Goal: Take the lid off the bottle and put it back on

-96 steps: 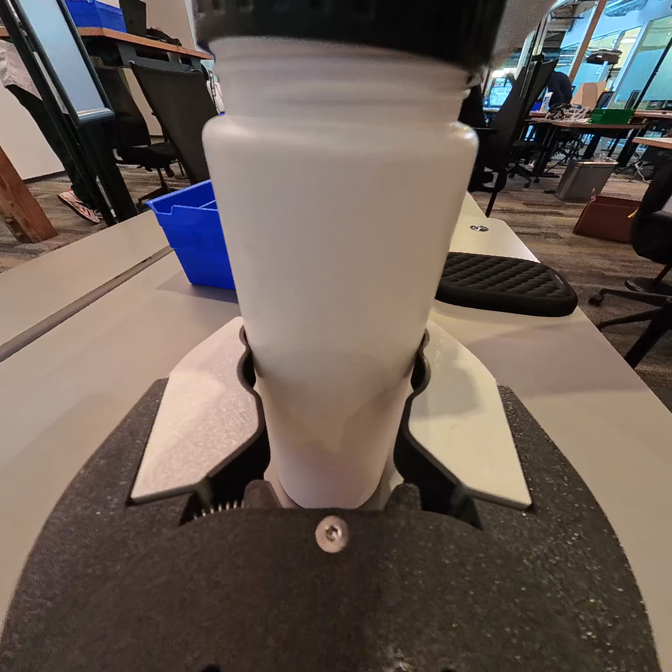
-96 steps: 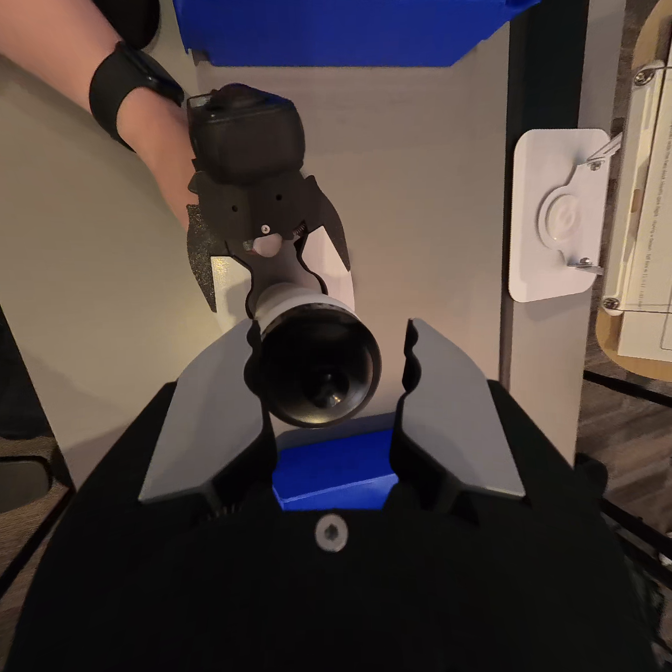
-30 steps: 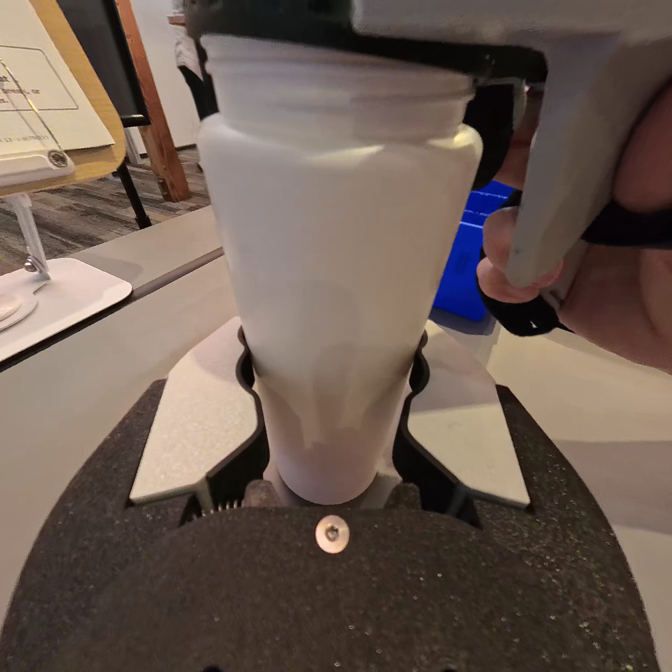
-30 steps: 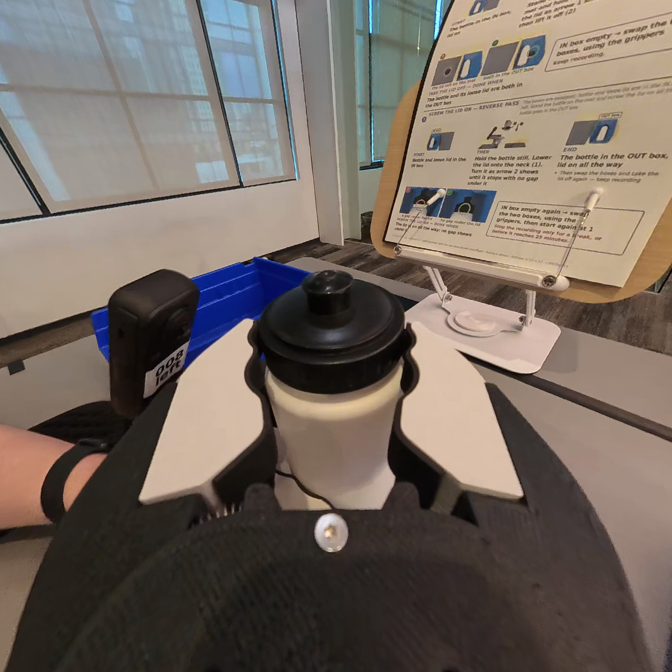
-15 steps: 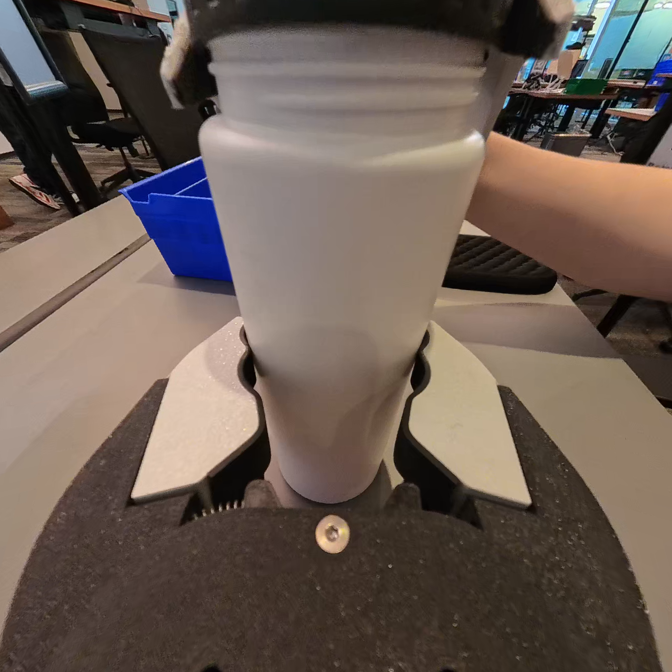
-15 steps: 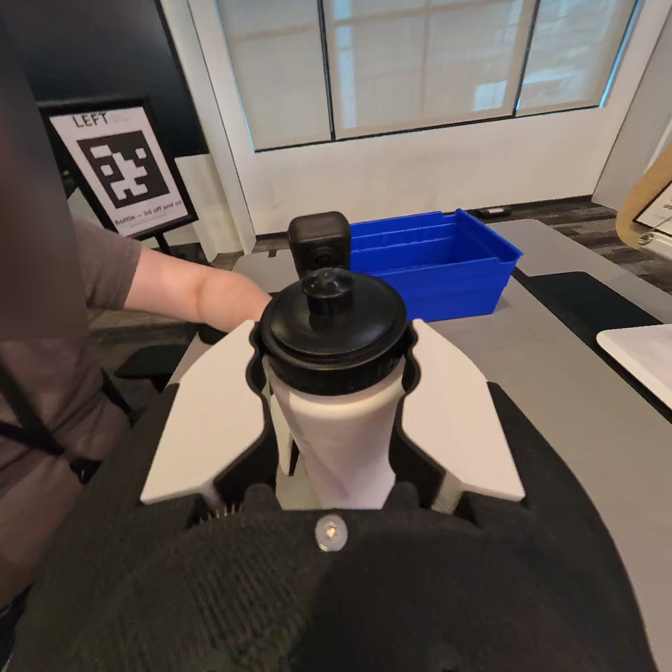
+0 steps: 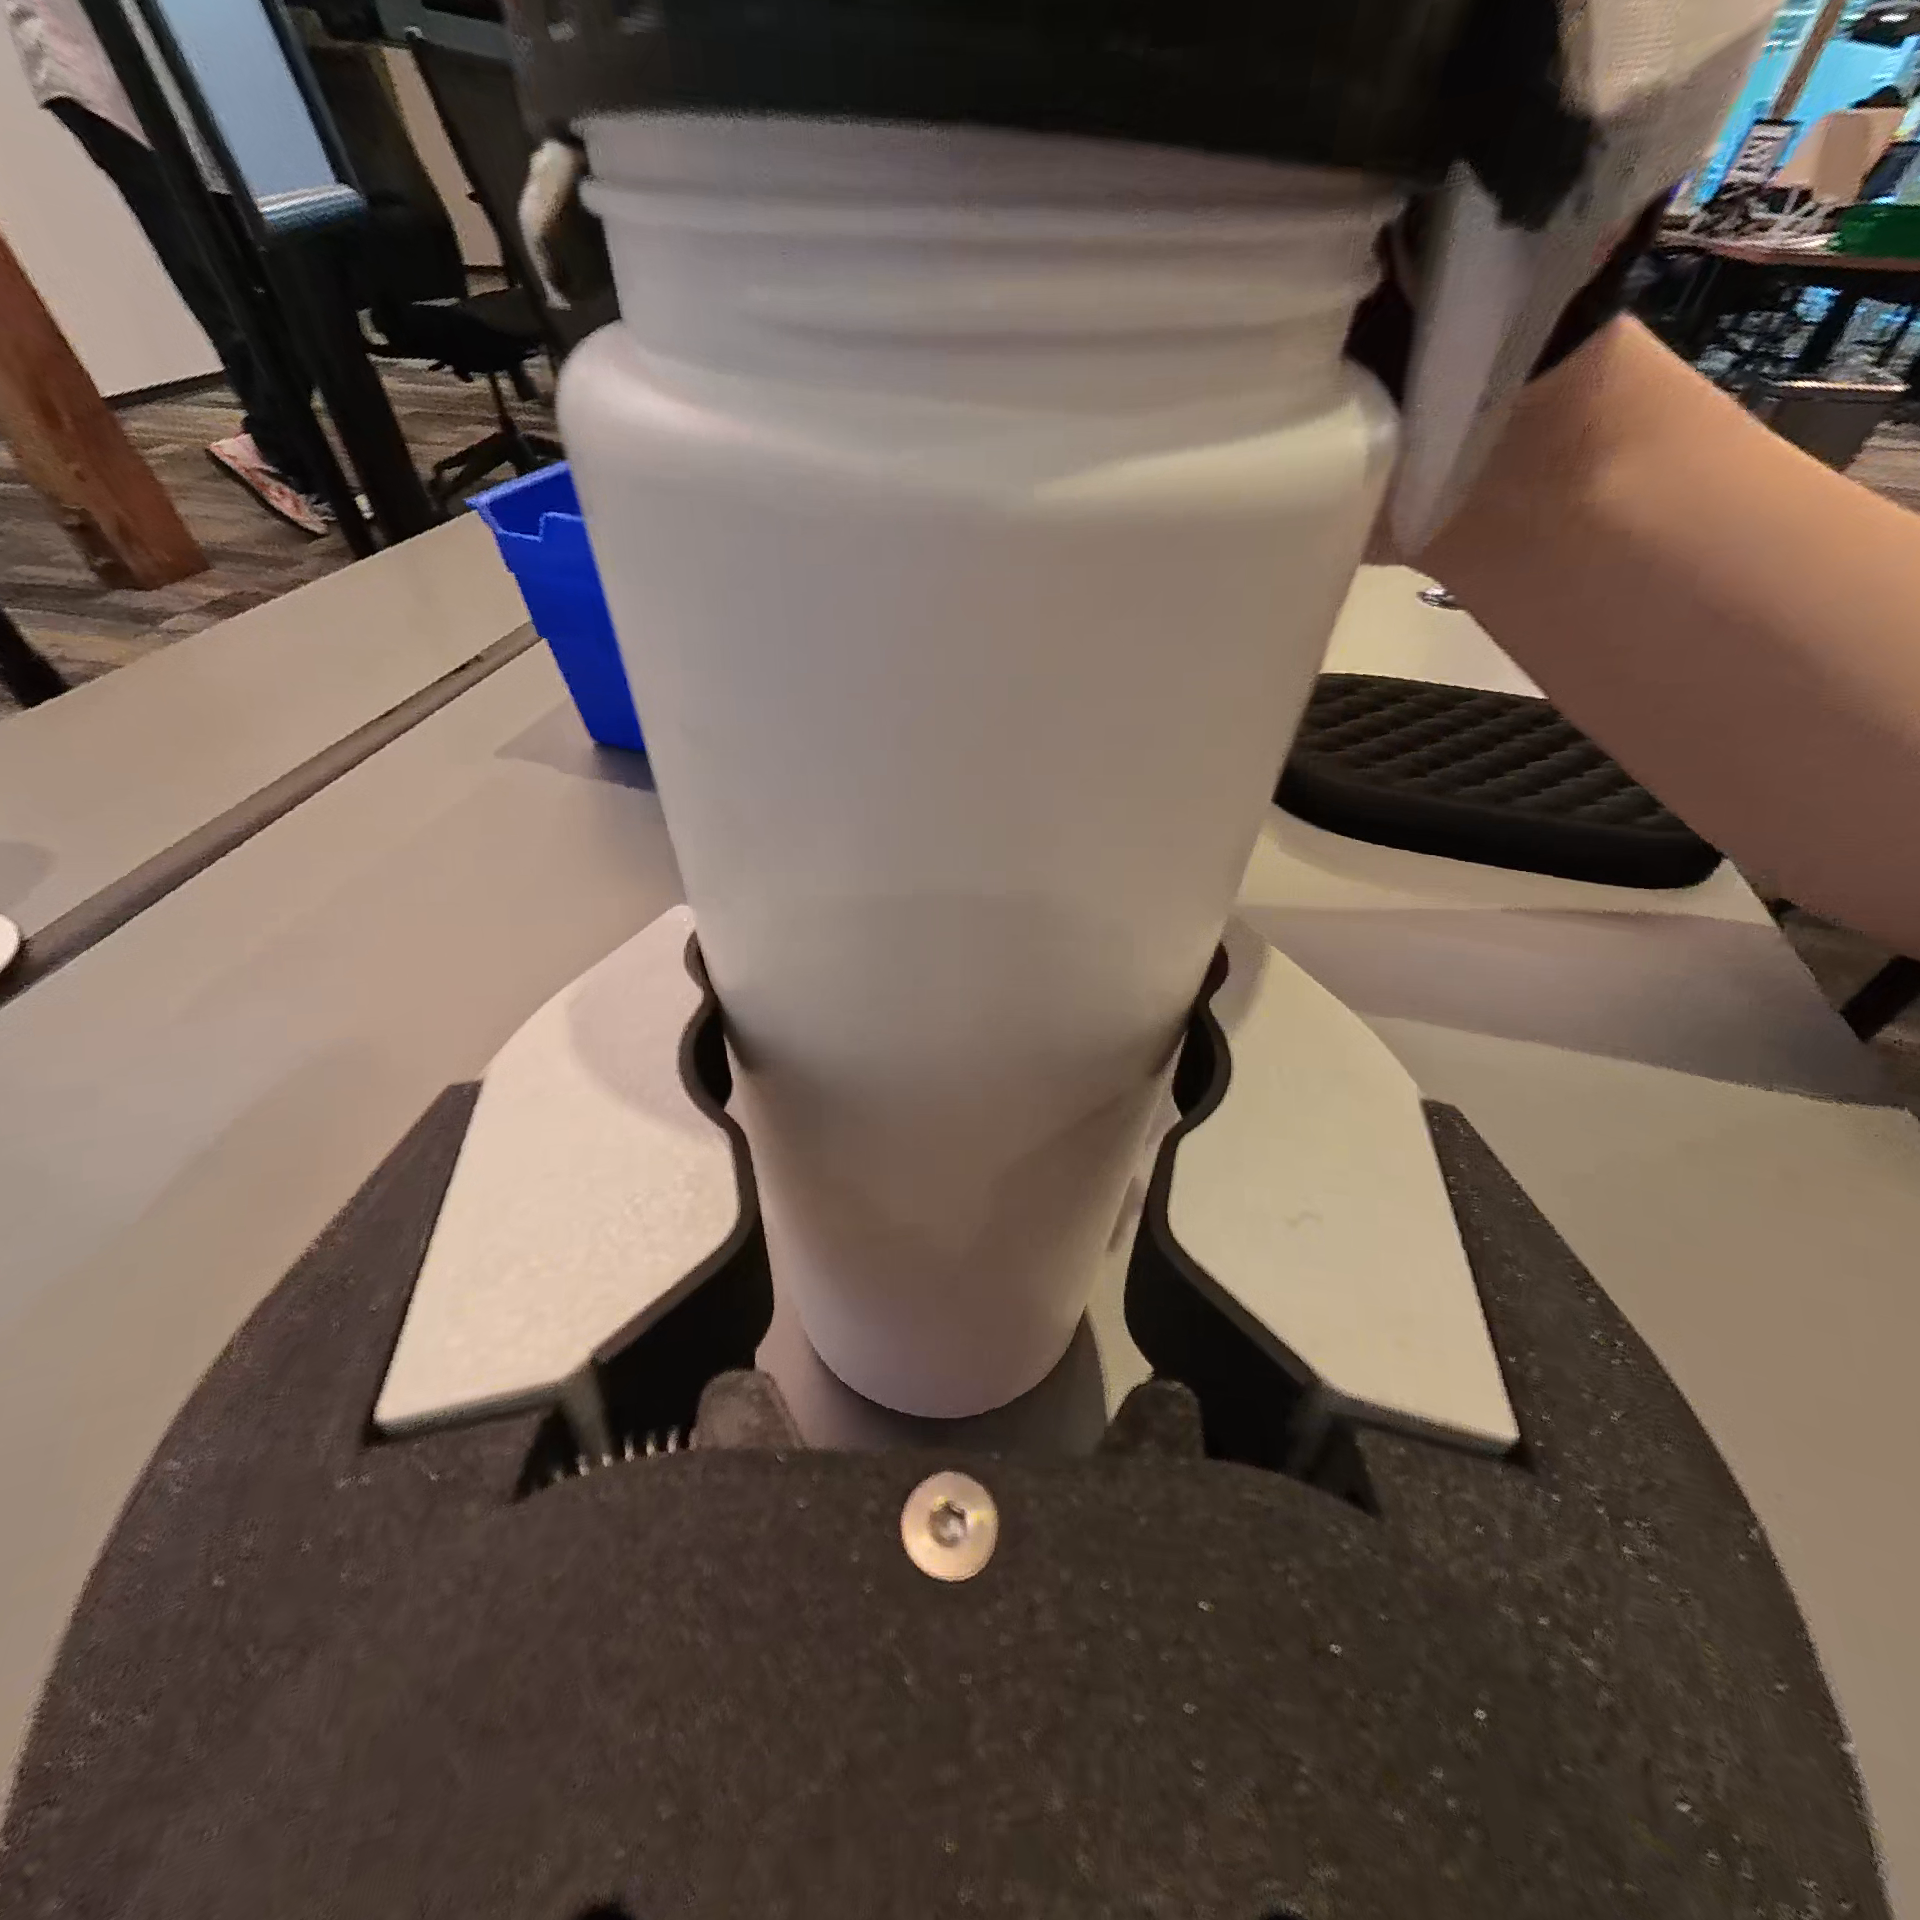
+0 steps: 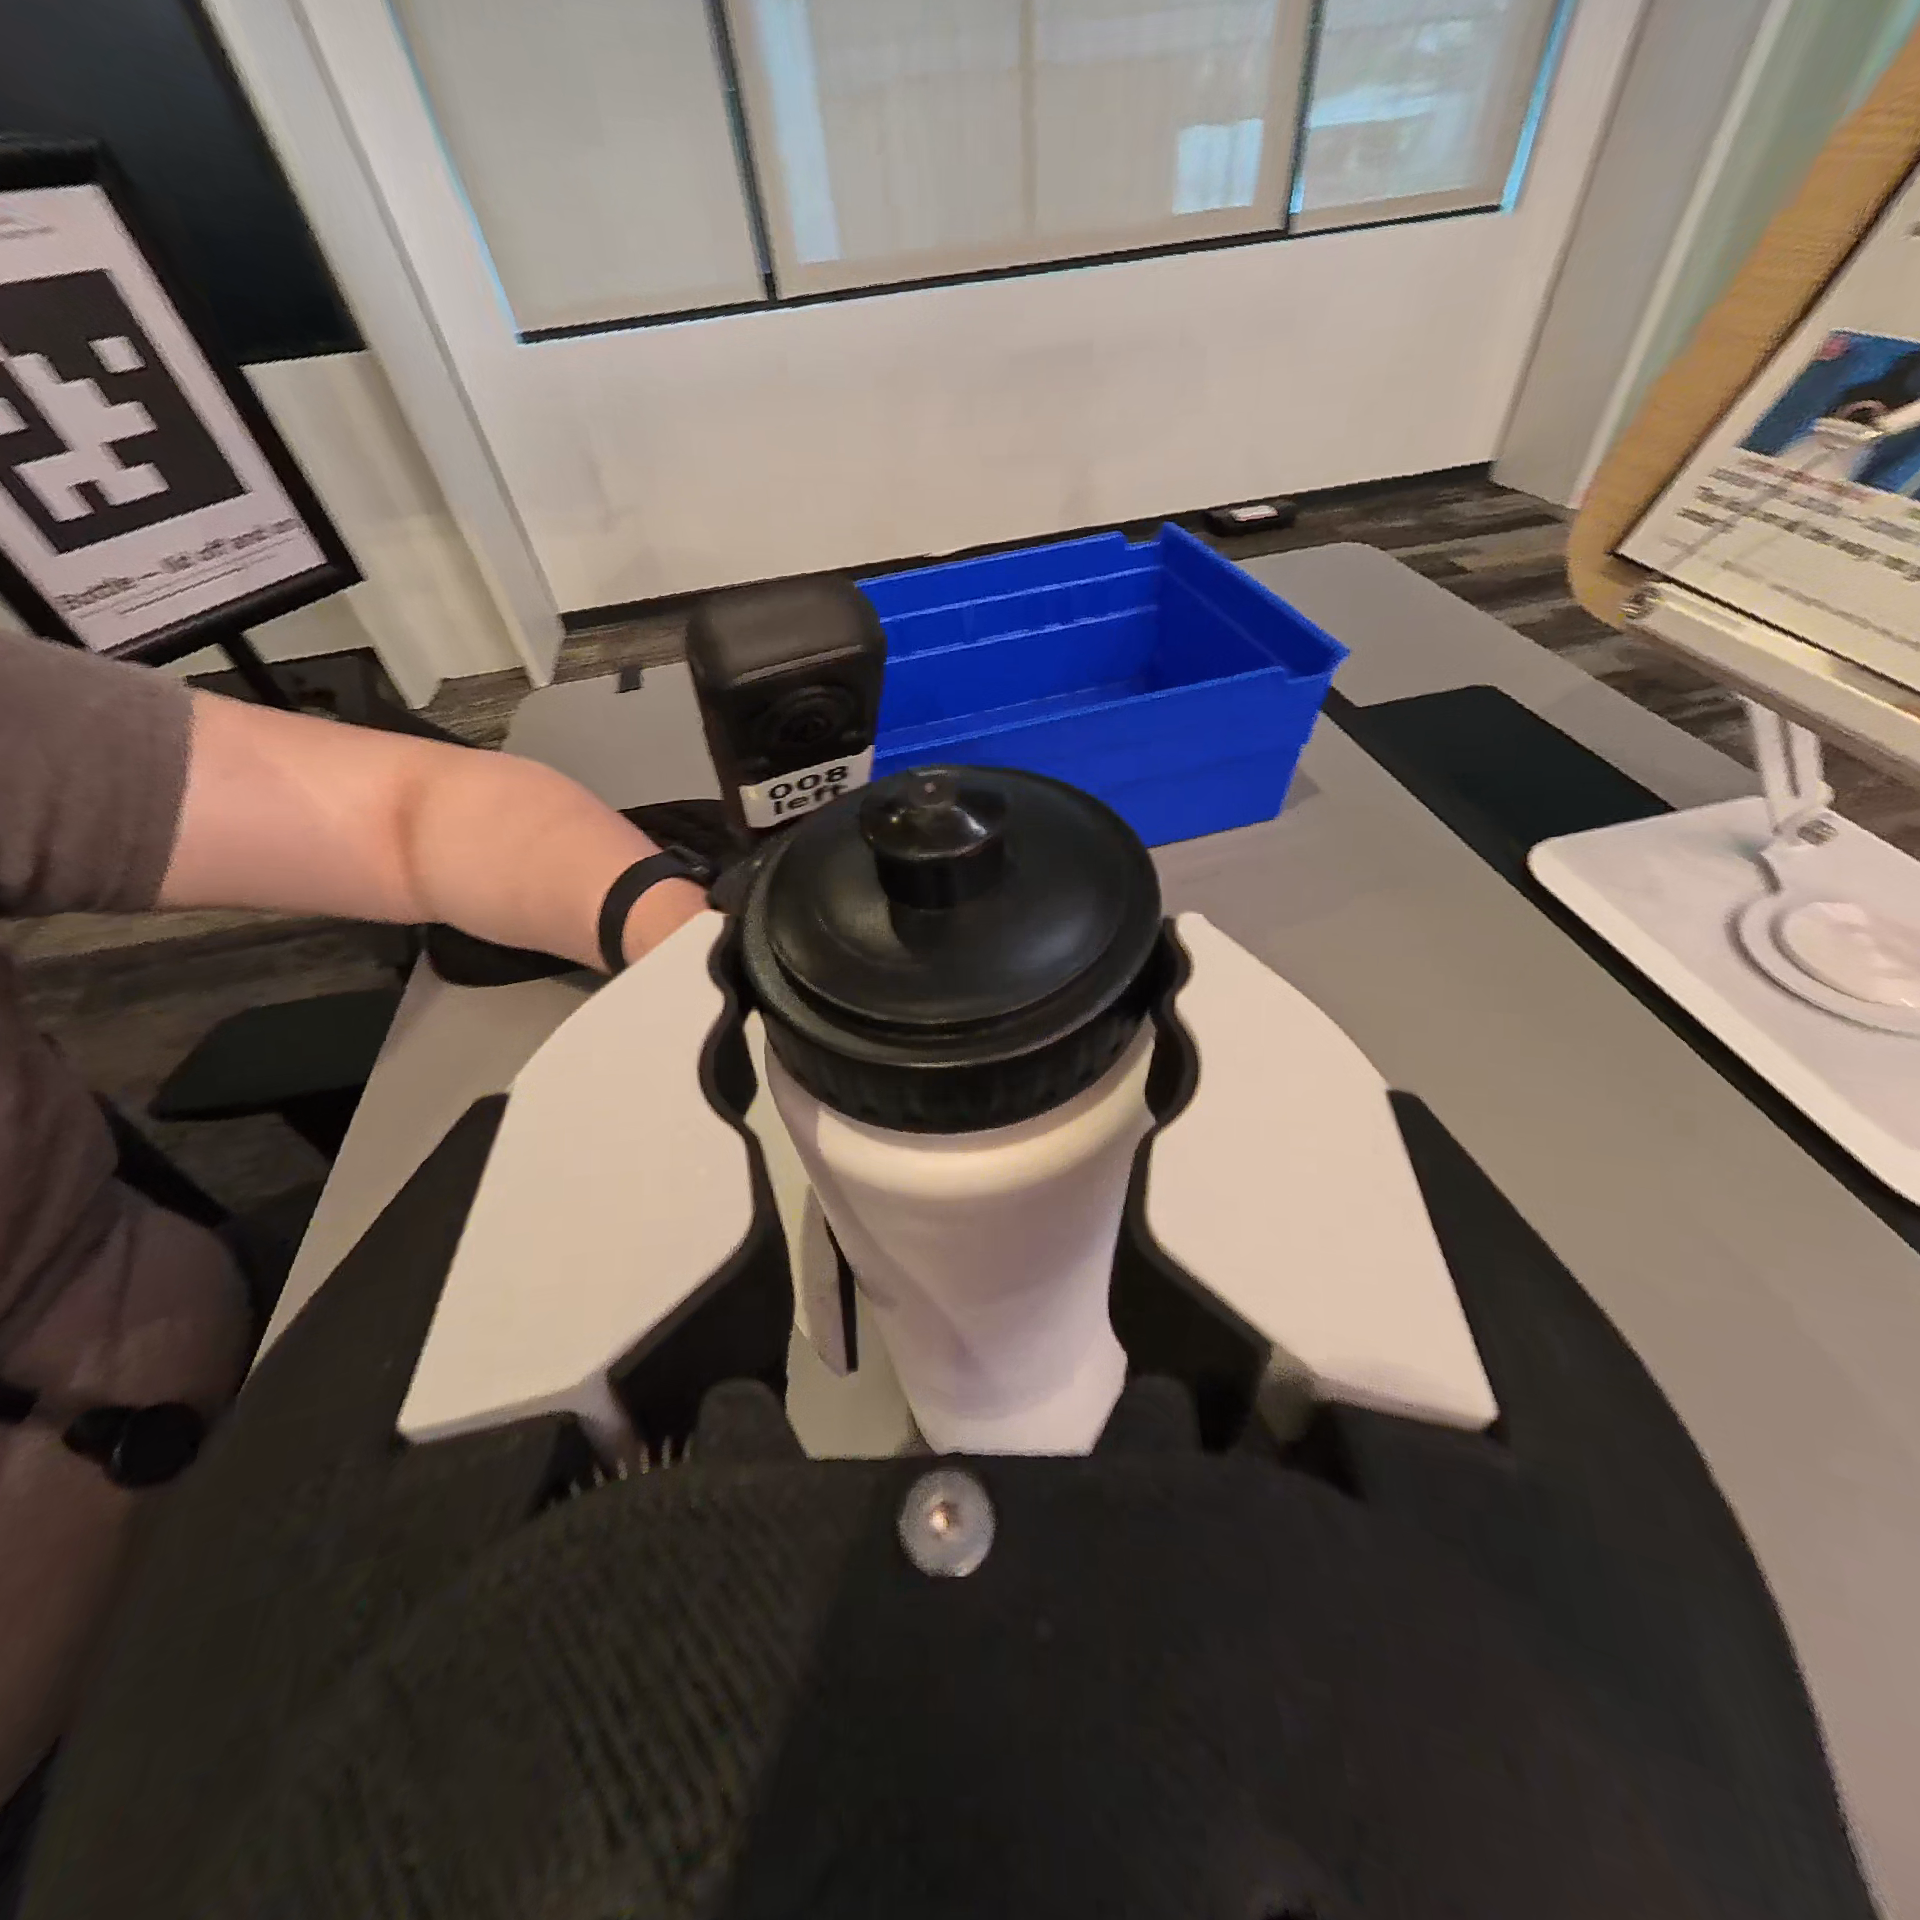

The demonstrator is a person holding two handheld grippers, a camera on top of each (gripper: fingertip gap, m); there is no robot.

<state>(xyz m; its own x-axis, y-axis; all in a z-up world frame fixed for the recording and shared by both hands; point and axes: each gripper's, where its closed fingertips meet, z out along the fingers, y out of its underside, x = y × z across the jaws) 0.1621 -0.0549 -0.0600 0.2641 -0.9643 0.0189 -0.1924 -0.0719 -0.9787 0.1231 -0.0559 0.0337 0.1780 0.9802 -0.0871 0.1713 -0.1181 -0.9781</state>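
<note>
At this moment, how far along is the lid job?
Done: left gripper is shut on the white bottle low on its body, and right gripper is shut on the black lid. In hand: the lid sits on the neck; which way it turns cannot be told. Left: finishing the off-and-on cycle.

Lid [image 8: 948,951] on bottle [image 7: 961,727], bin [image 8: 1101,686] behind.

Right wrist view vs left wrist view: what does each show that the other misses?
Right wrist only: the lid's top and spout, the right gripper shut on it, the left gripper's camera, a stand with a sheet.

Left wrist only: the left gripper shut on the bottle's lower body, a black mat, office chairs.

Both: bottle, blue bin, grey table.
</note>
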